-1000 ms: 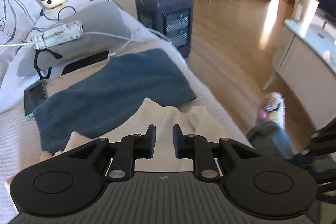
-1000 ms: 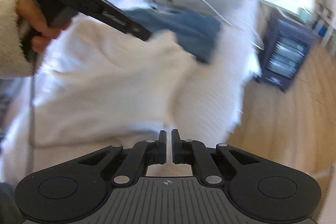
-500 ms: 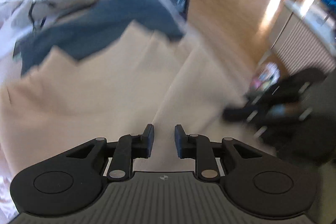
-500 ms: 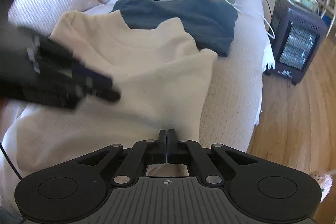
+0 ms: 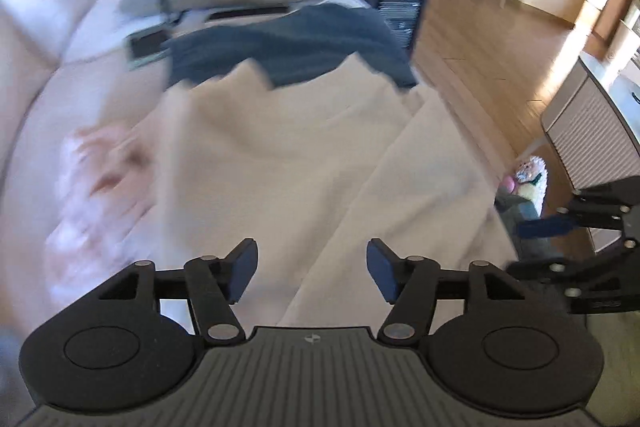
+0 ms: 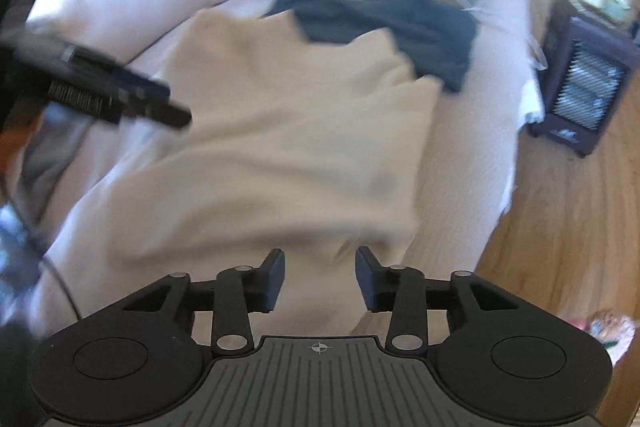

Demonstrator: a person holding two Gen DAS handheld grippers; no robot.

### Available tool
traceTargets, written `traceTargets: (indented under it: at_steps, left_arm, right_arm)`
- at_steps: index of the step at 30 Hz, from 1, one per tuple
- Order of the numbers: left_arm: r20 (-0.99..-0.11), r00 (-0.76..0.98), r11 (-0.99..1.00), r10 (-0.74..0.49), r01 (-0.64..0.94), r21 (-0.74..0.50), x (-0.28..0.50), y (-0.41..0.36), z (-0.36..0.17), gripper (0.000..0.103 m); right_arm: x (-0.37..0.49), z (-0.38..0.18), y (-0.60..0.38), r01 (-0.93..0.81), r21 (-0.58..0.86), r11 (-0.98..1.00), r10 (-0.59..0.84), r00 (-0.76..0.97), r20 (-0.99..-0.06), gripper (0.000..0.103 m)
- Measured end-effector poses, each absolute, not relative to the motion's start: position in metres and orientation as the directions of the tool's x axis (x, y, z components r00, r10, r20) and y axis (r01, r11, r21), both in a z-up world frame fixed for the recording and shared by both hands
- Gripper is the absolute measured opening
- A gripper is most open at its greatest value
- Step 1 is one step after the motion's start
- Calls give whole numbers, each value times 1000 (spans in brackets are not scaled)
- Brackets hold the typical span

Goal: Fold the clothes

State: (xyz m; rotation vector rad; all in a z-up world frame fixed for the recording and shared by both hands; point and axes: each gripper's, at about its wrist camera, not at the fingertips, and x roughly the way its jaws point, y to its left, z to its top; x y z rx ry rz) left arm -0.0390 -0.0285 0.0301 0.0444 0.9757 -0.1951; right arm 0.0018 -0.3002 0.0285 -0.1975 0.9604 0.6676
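While both hand-held grippers, left [image 5: 311, 269] and right [image 6: 320, 277], hover with fingers apart, empty, the cream sweater [image 6: 280, 147] lies flat on the bed [image 6: 492, 131] directly ahead, its length running away toward the collar.

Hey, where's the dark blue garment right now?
The dark blue garment lies flat on the bed, beyond the cream sweater's collar end, partly under it, with the heater on the floor beside it.

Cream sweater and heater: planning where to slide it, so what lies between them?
In the right wrist view, the blue garment and a strip of white sofa cover separate the cream sweater from the heater.
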Motion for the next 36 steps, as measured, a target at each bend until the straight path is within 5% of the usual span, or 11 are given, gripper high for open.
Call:
traceTargets:
  at_steps: [14, 21, 27, 29, 31, 36]
  left_arm:
    - [-925, 378, 947, -35, -282, -151, -167, 55, 6, 72]
    - [-935, 340, 921, -101, -323, -216, -179, 61, -29, 72]
    - [-934, 340, 919, -108, -324, -225, -174, 61, -50, 52]
    - [-923, 366, 917, -119, -316, -244, -176, 61, -45, 23]
    - [-911, 387, 917, -141, -296, -268, -175, 59, -41, 14]
    - [-907, 407, 931, -112, -276, -239, -171, 54, -28, 8]
  right_arm:
    - [-65, 23, -271, -852, 67, 519, 405, 176, -897, 50]
    - [-61, 7, -259, -863, 44, 504, 365, 167, -916, 51]
    - [-61, -3, -258, -842, 63, 536, 373, 169, -912, 51]
    - [-60, -3, -258, -835, 68, 546, 372, 169, -913, 51]
    - [-61, -3, -257, -837, 66, 543, 372, 168, -913, 50]
    - [-61, 0, -260, -813, 27, 582, 334, 208, -919, 17]
